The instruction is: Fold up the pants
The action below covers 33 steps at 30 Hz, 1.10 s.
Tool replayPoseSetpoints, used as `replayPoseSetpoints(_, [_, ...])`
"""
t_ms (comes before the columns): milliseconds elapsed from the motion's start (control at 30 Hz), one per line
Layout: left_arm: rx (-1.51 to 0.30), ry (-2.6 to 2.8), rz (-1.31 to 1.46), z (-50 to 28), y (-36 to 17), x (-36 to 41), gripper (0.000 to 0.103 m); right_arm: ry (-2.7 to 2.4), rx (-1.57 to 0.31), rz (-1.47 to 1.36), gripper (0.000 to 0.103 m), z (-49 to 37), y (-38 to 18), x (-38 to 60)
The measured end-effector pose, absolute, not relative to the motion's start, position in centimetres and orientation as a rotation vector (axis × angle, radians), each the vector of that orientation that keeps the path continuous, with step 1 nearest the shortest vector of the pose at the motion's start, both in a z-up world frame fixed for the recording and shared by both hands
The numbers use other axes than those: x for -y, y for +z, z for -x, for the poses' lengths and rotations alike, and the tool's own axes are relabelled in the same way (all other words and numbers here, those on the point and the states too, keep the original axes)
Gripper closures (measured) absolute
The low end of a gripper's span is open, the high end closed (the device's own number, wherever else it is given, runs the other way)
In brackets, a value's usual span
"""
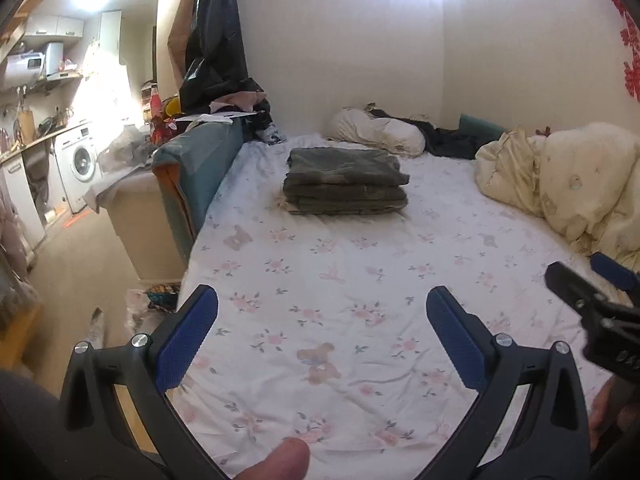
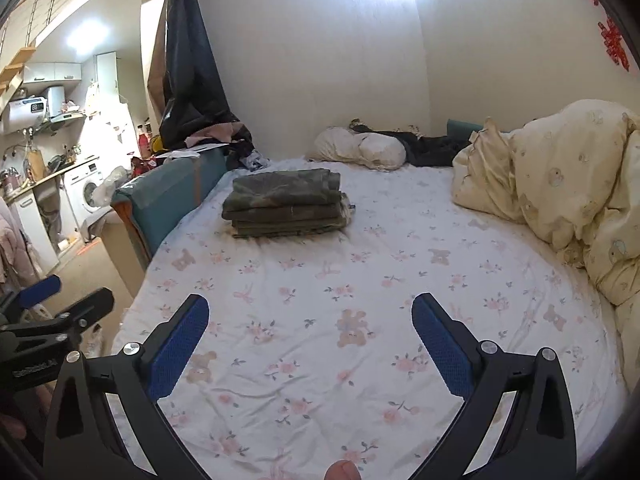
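The olive-green pants (image 1: 346,180) lie folded in a neat stack on the bed's floral sheet (image 1: 340,280), toward the far left side; they also show in the right wrist view (image 2: 286,202). My left gripper (image 1: 322,320) is open and empty, held above the near part of the bed, well short of the stack. My right gripper (image 2: 310,320) is open and empty too, beside the left one; it shows at the right edge of the left wrist view (image 1: 592,292), and the left gripper shows at the left edge of the right wrist view (image 2: 60,300).
A cream duvet (image 2: 568,184) is bunched along the bed's right side. A pillow (image 1: 378,134) and dark clothes (image 1: 452,140) lie at the far end by the wall. A teal headboard (image 1: 192,184) borders the left edge, with a cluttered cabinet and washing machine (image 1: 80,164) beyond.
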<state>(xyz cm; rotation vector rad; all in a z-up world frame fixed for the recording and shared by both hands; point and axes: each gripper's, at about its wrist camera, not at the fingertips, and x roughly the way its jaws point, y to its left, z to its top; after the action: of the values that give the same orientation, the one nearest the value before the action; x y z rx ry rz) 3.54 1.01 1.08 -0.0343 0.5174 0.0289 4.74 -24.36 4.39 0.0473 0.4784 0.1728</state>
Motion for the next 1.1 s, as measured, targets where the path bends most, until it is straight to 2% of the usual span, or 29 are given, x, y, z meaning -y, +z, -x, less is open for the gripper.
replayPoseSetpoints(1100, [-0.477, 0.02, 0.06, -3.3, 1.5, -1.5, 0.0, 0.153, -0.456, -0.045, 0.0, -4.7, 4.1, 24.4])
